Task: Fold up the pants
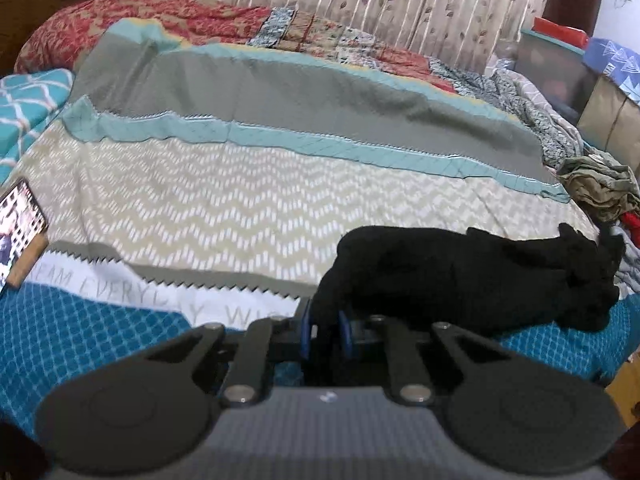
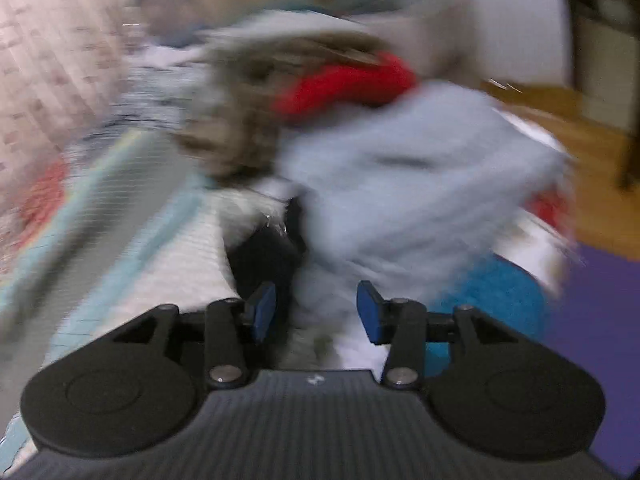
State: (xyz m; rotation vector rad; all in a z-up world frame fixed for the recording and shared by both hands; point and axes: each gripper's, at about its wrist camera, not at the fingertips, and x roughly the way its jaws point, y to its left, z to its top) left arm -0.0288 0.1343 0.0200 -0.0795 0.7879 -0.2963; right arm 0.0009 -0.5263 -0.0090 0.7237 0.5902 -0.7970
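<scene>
One pair of black pants (image 1: 472, 276) lies bunched on the near part of the bed (image 1: 240, 208), a dark rumpled heap stretching from the left gripper (image 1: 328, 332) off toward the right edge of the mattress, its far end knotted into thick folds. Its fabric is matte and so dark that no seams or pockets can be told. The left gripper's two blue pads (image 1: 305, 330) are pressed together on a corner of the pants, which rises in a narrow tongue between them. Two grippers are in play — the right gripper (image 2: 316, 312) has its blue pads (image 2: 262, 312) standing apart with nothing gripped between them, and its view is heavily smeared. In that blurred view a scrap of the black pants (image 2: 266, 256) shows just ahead of the left pad, beside a pale blue-grey garment (image 2: 420, 184), one red one (image 2: 348, 84) and an olive-brown one (image 2: 240, 120) heaped together. In the left wrist view one phone (image 1: 18, 224) with a lit screen stands propped at the bed's left edge — well apart from the pants.
</scene>
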